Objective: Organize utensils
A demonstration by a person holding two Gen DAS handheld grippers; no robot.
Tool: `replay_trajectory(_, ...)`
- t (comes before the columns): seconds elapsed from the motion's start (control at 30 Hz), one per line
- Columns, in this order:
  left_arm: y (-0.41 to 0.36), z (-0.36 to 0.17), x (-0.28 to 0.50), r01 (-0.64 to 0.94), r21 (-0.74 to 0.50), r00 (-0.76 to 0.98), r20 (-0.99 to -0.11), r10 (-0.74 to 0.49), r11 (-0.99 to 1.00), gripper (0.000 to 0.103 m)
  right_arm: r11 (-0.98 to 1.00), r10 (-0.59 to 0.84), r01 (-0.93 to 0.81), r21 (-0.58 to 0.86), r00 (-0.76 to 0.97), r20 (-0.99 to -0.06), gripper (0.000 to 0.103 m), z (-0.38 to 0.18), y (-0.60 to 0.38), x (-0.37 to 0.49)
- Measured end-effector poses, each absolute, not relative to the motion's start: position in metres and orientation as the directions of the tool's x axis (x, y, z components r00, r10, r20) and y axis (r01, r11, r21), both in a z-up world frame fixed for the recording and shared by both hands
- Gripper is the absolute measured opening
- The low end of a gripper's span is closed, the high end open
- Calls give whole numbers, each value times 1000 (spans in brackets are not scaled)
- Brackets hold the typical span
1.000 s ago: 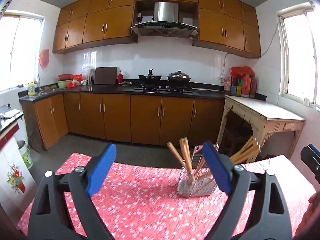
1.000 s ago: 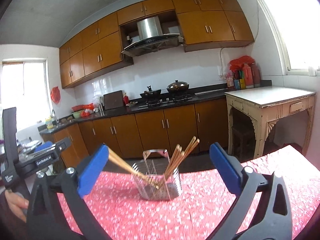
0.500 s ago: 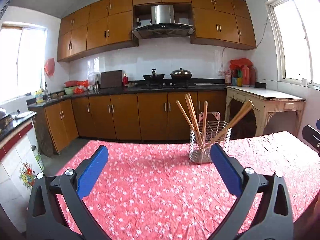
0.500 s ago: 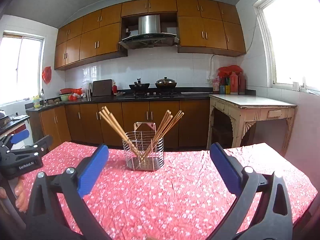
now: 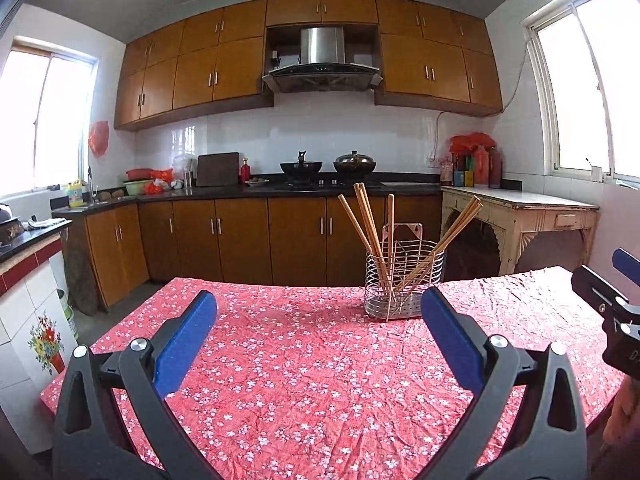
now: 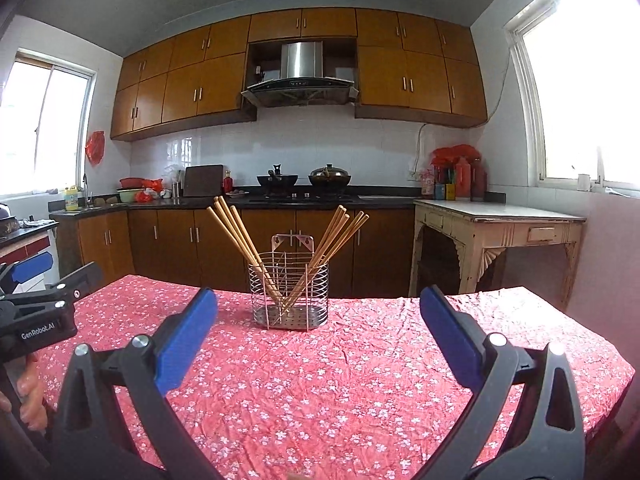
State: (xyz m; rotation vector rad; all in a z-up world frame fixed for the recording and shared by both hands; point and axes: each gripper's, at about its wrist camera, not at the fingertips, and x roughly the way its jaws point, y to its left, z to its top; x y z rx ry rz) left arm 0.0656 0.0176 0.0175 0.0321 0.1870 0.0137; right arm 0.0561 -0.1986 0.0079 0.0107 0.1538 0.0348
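Both grippers, left point(image 5: 318, 338) and right point(image 6: 318, 336), are gaping wide, holding nothing. The wire-mesh metal utensil holder point(image 6: 288, 294) of splayed wooden chopsticks point(image 6: 240, 240) is standing ahead on the red floral-clothed desk point(image 6: 360, 380), more squarely facing the right gripper.

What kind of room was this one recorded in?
A home kitchen, most likely: wooden cabinets line the wall, a range hood hangs over a hob with two pots, and a wire chopstick holder stands on a table with a red floral cloth.
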Motion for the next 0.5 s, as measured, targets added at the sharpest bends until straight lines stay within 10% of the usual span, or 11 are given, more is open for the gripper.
replay_trajectory(0.5, 14, 2, 58, -9, 34, 986, -166, 14, 999, 101, 999, 45, -45, 6, 988, -150, 99, -4, -190, 51)
